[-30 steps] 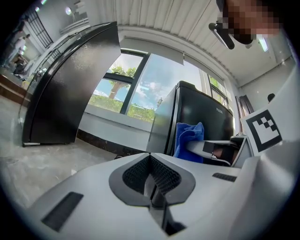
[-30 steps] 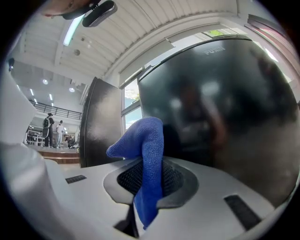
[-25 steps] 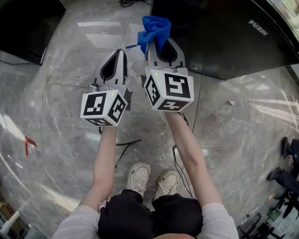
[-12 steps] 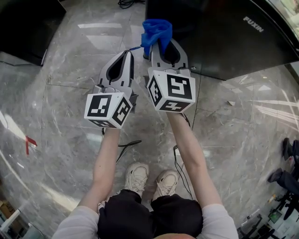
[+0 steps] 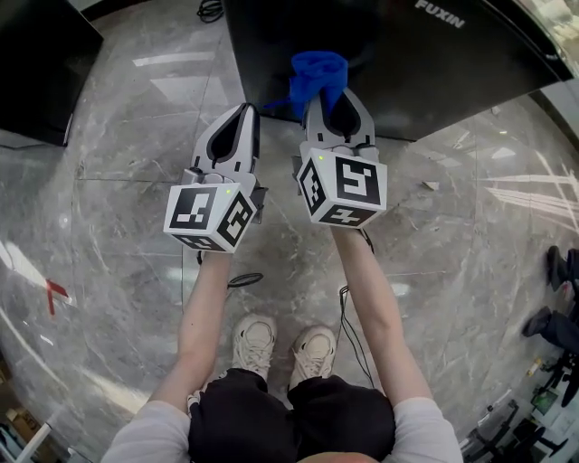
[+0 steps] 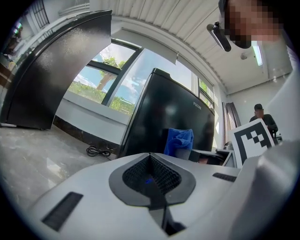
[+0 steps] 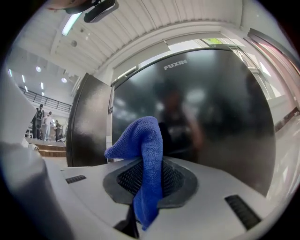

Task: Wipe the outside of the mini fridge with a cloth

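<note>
the mini fridge (image 5: 425,63) has drawn nearer; right tongs (image 5: 326,98) pinch the cloth (image 5: 317,74), left tongs (image 5: 245,110) closed empty

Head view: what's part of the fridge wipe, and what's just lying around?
In the job:
- blue cloth, pinched in the right hand-held gripper
- black FUXIN mini fridge

Just lying about:
- black cable on the floor
- coiled cord by the fridge
- red tape mark
- second black appliance at left
- left hand-held gripper, shut and empty
</note>
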Demonstrator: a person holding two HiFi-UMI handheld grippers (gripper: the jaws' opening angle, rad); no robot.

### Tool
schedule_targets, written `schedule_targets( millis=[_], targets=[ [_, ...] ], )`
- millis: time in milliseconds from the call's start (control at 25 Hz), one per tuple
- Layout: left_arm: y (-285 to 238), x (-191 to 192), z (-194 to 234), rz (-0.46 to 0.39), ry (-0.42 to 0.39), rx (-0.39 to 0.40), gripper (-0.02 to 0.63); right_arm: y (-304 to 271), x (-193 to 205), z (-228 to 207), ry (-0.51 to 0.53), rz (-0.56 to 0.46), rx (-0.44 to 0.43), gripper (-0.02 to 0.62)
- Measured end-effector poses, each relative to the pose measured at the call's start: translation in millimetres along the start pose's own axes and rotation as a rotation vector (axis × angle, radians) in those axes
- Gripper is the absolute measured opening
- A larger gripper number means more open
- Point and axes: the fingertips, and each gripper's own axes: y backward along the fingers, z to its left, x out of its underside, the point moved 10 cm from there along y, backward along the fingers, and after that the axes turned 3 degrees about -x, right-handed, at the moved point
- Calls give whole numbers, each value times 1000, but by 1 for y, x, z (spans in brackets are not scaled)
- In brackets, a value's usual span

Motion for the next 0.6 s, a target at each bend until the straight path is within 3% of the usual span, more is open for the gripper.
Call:
schedule_targets(
  millis=[160, 360, 600],
  targets=[
    [-16, 13, -31, 19, 64, 75, 5, 12, -4, -22, 12, -9, 29, 80],
    [-32, 24, -63, 31, 36, 136, 5, 30, -5, -53, -2, -15, 79, 80],
    [-47, 37, -89, 44, 37, 155, 5, 58, -12, -105, 3, -26, 182, 81]
  ],
)
